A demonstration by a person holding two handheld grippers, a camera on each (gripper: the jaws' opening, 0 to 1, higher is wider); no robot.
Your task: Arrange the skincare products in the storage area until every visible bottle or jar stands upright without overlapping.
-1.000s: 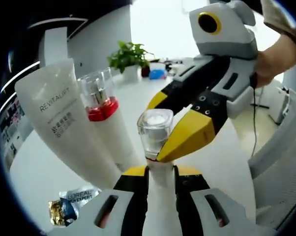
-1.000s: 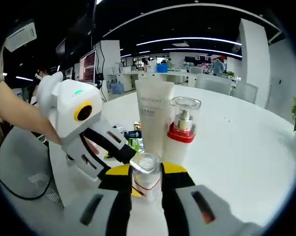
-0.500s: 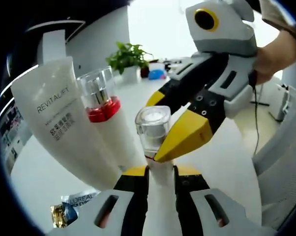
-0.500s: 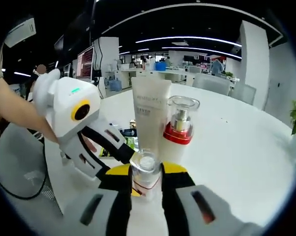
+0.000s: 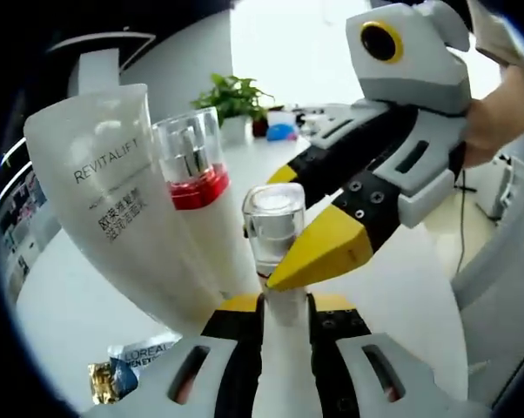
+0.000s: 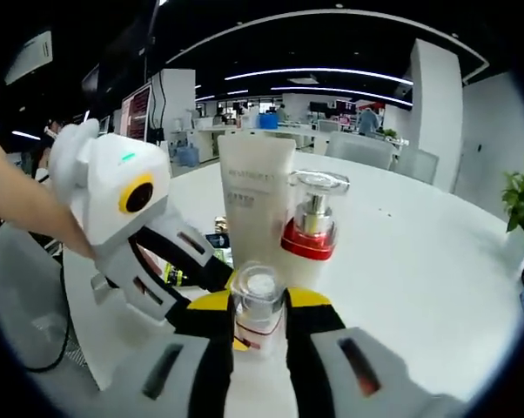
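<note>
A small white bottle with a clear square cap point(image 5: 275, 228) stands between my left gripper's point(image 5: 285, 306) jaws, which are shut on its body. My right gripper point(image 5: 271, 233) comes in from the right, a hand behind it, its yellow-tipped jaws closed across the cap and neck. In the right gripper view the same bottle point(image 6: 258, 300) sits between my right gripper's point(image 6: 258, 315) jaws, and the left gripper point(image 6: 224, 277) reaches it from the left. Just behind stand a white REVITALIFT tube point(image 5: 114, 205) point(image 6: 255, 205) and a red-banded pump bottle point(image 5: 197, 183) point(image 6: 311, 228), both upright.
All this is on a round white table point(image 6: 419, 252). A L'Oreal sachet point(image 5: 142, 353) and a gold-foil item point(image 5: 101, 380) lie near the left gripper. A potted plant point(image 5: 231, 97) stands at the table's far side. Small packets point(image 6: 217, 237) lie beside the tube.
Both grippers stay shut on the small bottle. The tube and pump bottle look a little larger and closer in the left gripper view, and both views have shifted slightly.
</note>
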